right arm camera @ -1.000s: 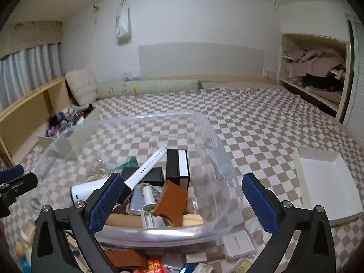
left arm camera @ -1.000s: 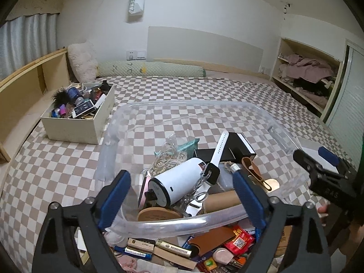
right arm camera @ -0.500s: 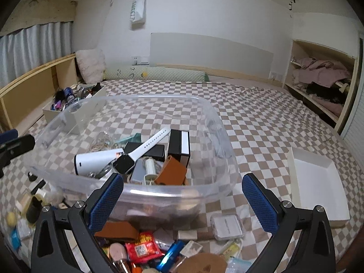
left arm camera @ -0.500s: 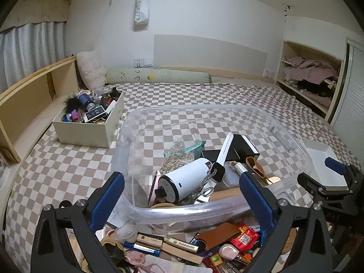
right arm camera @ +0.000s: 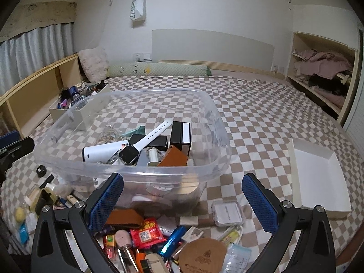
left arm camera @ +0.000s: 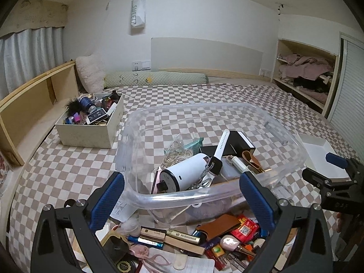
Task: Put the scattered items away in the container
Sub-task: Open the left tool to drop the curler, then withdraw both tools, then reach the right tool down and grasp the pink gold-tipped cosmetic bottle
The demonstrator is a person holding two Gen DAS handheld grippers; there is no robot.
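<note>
Here the clear container (left arm camera: 204, 199) sits just beyond both grippers' spread fingers (right arm camera: 107, 201).

One clear tub (right arm camera: 136, 170) sits on the bed. One cream box (left arm camera: 91, 134) of bits is at ten o'clock. One white tray (right arm camera: 318, 177) is at three o'clock. Inside the tub lies one watch (right arm camera: 145, 143) and two black boxes (right arm camera: 180, 136).

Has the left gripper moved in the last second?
Yes. The left gripper has backed away and up from the clear bin; more loose clutter now shows in front of the bin's near rim.
</note>
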